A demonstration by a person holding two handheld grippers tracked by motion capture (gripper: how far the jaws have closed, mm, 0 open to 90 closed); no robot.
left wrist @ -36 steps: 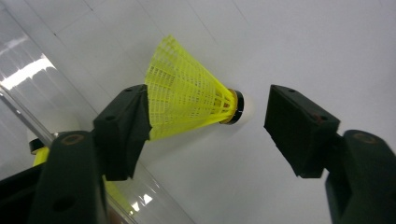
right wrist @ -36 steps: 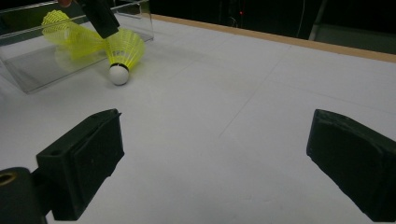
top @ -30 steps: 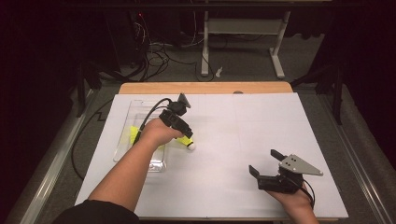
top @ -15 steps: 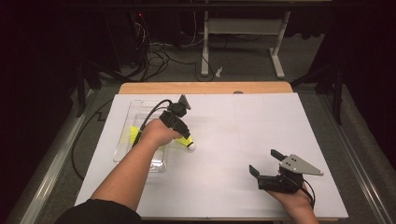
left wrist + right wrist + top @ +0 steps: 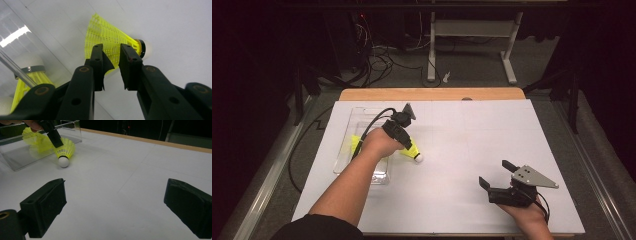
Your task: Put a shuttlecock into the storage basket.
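- Yellow shuttlecocks: at least three — one on the white table beside the box, and two inside the box.
- Clear plastic boxes: one.
- Grippers: two, left and right.

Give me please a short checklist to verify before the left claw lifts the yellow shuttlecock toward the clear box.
1. Left claw astride the shuttlecock skirt: ok.
2. Jaws firmly closed on the skirt: cannot tell; a gap shows between them.
3. Shuttlecock cork head free on the table, outside the clear box: ok.
4. Room in the box: cannot tell; other shuttlecocks already lie inside.
5. Right claw open and well apart from the path: ok.
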